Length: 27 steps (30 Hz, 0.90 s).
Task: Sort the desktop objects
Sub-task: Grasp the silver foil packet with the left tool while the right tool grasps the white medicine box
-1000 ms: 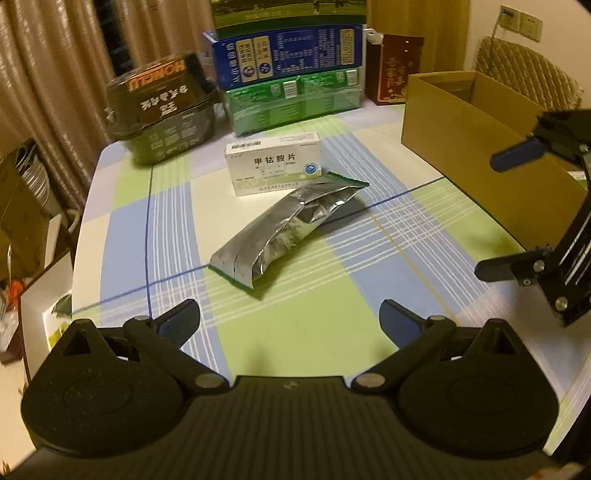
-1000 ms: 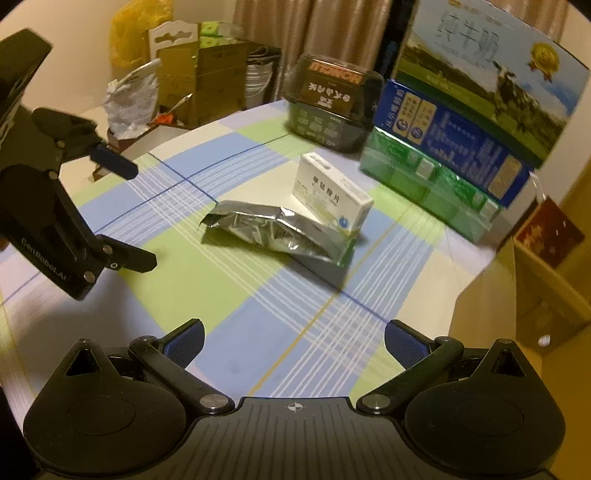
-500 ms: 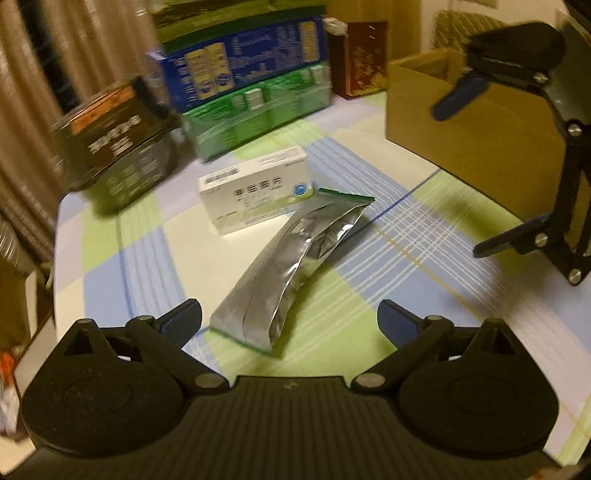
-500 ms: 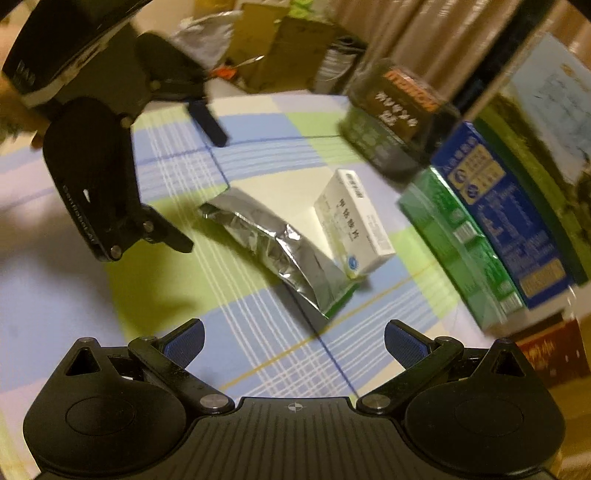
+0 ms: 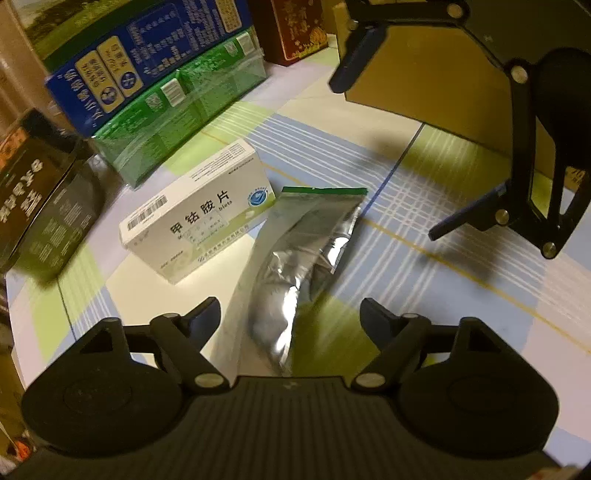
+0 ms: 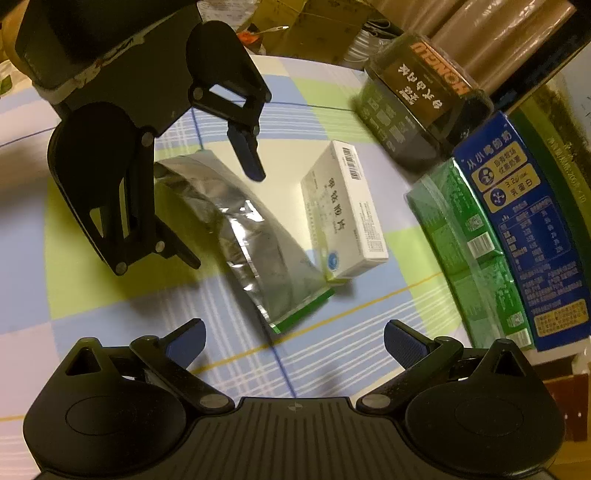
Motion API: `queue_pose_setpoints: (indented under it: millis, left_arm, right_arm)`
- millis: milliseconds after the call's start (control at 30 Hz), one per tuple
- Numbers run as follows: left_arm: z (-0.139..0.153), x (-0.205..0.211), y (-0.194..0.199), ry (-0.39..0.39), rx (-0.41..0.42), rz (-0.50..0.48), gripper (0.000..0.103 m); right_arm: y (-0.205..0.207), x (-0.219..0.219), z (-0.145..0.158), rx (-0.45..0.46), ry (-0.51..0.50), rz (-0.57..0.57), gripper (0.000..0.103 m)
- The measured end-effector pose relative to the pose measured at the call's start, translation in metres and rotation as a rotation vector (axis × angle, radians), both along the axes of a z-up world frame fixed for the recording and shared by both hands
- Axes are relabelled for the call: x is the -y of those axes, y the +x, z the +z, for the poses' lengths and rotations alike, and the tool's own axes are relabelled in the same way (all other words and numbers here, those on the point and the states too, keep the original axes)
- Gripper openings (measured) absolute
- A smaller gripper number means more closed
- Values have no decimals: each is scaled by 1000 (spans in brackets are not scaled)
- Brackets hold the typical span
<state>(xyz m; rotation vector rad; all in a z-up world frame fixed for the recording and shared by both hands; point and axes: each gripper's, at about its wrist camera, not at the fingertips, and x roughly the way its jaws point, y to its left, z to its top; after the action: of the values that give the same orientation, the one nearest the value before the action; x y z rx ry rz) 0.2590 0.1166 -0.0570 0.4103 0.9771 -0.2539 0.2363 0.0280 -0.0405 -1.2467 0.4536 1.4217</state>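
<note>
A silver foil pouch (image 5: 295,266) with a green sealed edge lies on the checked tablecloth, touching a white medicine box (image 5: 195,221). My left gripper (image 5: 291,314) hangs low over the pouch's near end. Its jaws are closing, with the pouch between them and the pads not pressing on it. The right wrist view shows the left gripper (image 6: 219,212) straddling the far end of the pouch (image 6: 258,243), beside the box (image 6: 343,214). My right gripper (image 6: 295,343) is open just short of the pouch's green edge and holds nothing. It also shows at the upper right as the right gripper (image 5: 391,151).
An open cardboard box (image 5: 424,74) stands at the table's far right. Green cartons (image 5: 177,122) under a blue carton (image 5: 147,62) line the back, with a red box (image 5: 295,29) beside them. A dark box (image 5: 40,199) sits at the left.
Both grippers have come down and in toward the pouch from opposite ends, rolling as they went. The left fingers now stand closer together, around the pouch's end.
</note>
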Motion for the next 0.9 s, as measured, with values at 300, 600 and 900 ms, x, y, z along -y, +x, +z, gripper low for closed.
queue_pose_setpoints:
  millis: [300, 600, 900]
  left_arm:
    - [-10, -11, 13, 38, -34, -13, 40]
    - [-1, -28, -24, 74, -82, 52, 27]
    - [3, -67, -58, 55, -100, 246, 26]
  right_arm:
    - [12, -17, -2, 11, -4, 15, 101]
    - [20, -43, 3, -13, 21, 10, 101]
    - [19, -84, -7, -1, 13, 19, 91]
